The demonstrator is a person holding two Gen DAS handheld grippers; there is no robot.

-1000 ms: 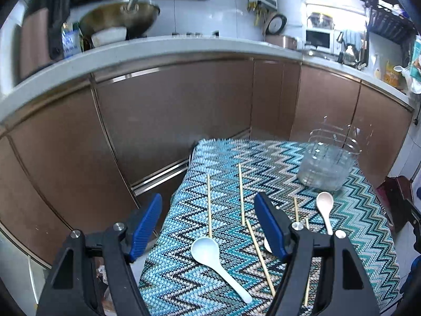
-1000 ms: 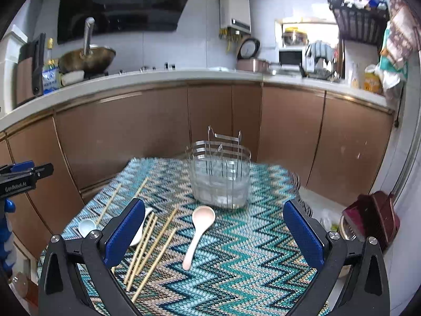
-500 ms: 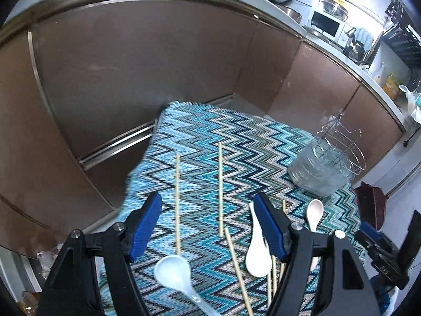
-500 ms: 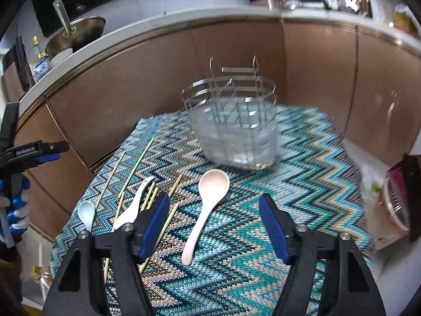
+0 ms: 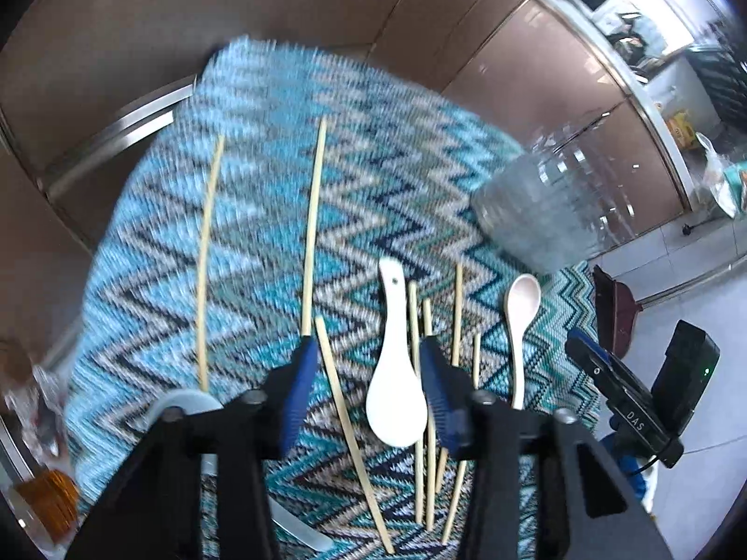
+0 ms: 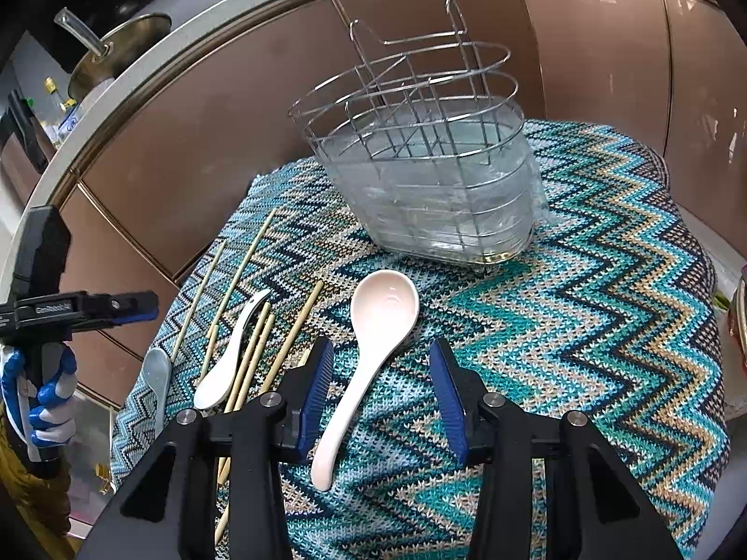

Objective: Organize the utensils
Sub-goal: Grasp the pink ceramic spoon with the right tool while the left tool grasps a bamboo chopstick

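A wire utensil basket (image 6: 420, 177) in a clear tray stands at the far side of the zigzag cloth (image 6: 583, 326). A pink spoon (image 6: 369, 354) lies in front of it, between the open jaws of my right gripper (image 6: 383, 392), which hovers just above it. A white spoon (image 5: 396, 373) lies between the open jaws of my left gripper (image 5: 364, 392), above it. Several bamboo chopsticks (image 5: 310, 228) lie scattered around the white spoon. A pale grey spoon (image 6: 156, 373) lies at the cloth's left edge. The basket is blurred in the left wrist view (image 5: 546, 205).
Brown cabinet doors (image 6: 210, 140) curve behind the small table. A wok (image 6: 112, 56) sits on the counter at upper left. The left hand tool with a blue glove (image 6: 46, 373) shows at the left of the right wrist view. A red dustpan (image 5: 616, 312) stands on the floor.
Both grippers have tilted down and moved closer to the table. The left now straddles the white spoon and the right straddles the pink spoon; both jaw gaps have narrowed.
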